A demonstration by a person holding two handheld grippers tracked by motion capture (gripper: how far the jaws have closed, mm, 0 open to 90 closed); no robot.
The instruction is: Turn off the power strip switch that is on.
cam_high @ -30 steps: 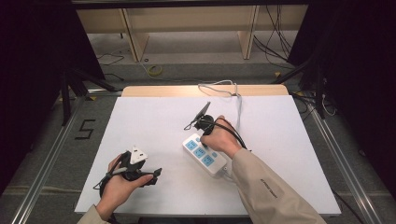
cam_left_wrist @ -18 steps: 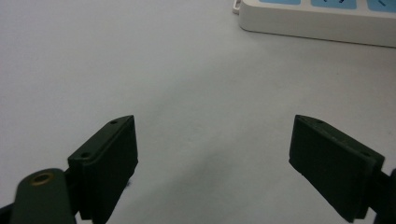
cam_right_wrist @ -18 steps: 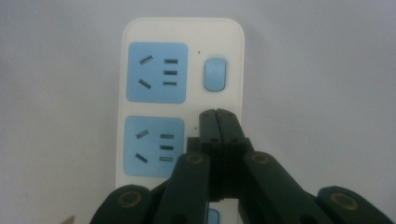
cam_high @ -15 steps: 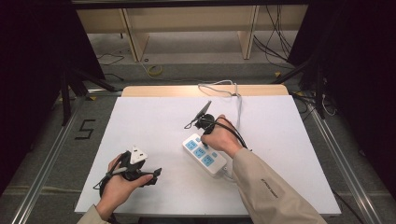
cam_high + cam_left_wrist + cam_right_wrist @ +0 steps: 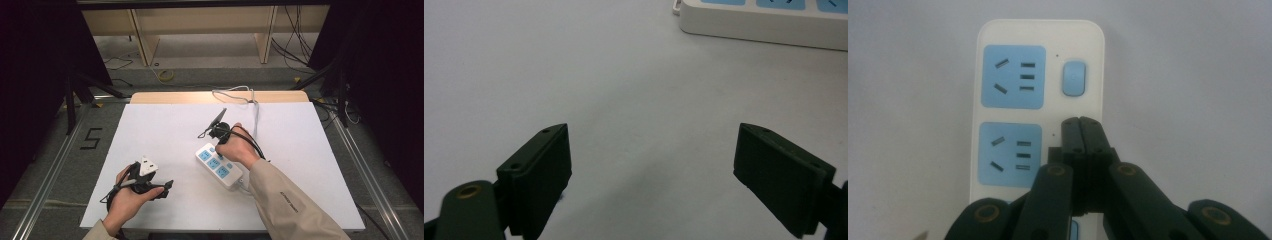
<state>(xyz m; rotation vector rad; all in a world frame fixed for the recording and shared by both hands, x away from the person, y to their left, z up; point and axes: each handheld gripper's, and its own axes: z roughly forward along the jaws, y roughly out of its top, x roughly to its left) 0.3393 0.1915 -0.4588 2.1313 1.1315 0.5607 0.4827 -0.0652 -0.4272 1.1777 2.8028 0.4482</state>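
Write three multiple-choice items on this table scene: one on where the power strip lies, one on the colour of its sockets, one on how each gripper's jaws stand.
1. Where does the power strip lie?
A. on the floor
B. on the white table, under the right hand
C. between the left gripper's jaws

2. What colour are the socket faces?
A. light blue
B. red
C. black

3. How do the jaws stand?
A. both grippers open
B. left shut, right open
C. left gripper open, right gripper shut

Answers:
1 B, the high view shows the strip flat on the table by the right hand.
2 A, the right gripper view shows blue panels on a white body.
3 C, the left jaws stand wide apart over bare table; the right jaws meet over the strip, beside a socket.
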